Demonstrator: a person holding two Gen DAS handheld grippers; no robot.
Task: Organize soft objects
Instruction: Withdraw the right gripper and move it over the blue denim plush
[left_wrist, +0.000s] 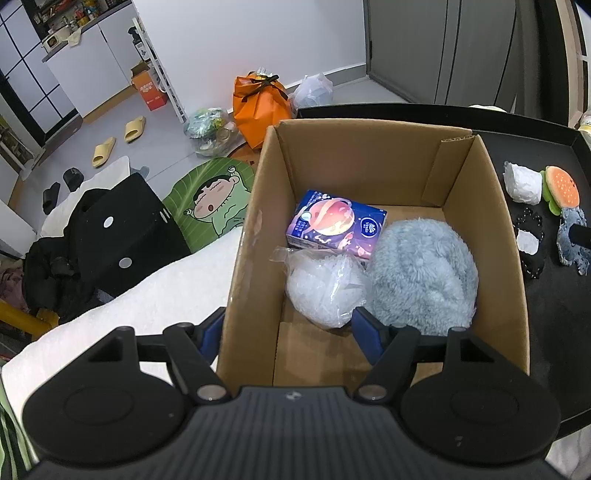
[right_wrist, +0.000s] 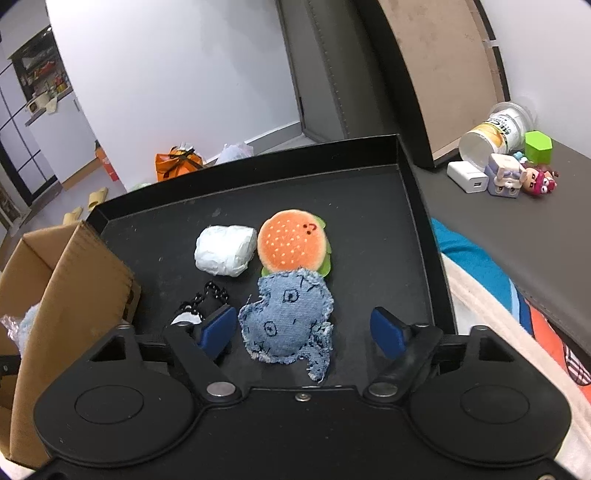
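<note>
In the right wrist view a frayed denim soft toy (right_wrist: 288, 317) lies on a black tray (right_wrist: 369, 192), between the blue pads of my right gripper (right_wrist: 303, 328). The jaws stand open; the left pad is near the toy's edge, the right pad clear of it. Behind it lie a burger plush (right_wrist: 291, 240), a white wad (right_wrist: 225, 251) and a black-and-white item (right_wrist: 199, 306). My left gripper (left_wrist: 288, 332) is open, straddling the left wall of the cardboard box (left_wrist: 258, 206). Inside the box are a tissue pack (left_wrist: 336, 221), a clear bag of white filling (left_wrist: 321, 288) and a fluffy pale-blue cloth (left_wrist: 421, 273).
The box stands at the tray's left, beside a white blanket (left_wrist: 147, 295). A grey ledge on the right holds a tipped cup (right_wrist: 491, 133), a white charger (right_wrist: 467, 177) and small figures (right_wrist: 517, 177). An orange bag (left_wrist: 260, 103), slippers (left_wrist: 118, 140) and a black bag (left_wrist: 118, 236) are on the floor.
</note>
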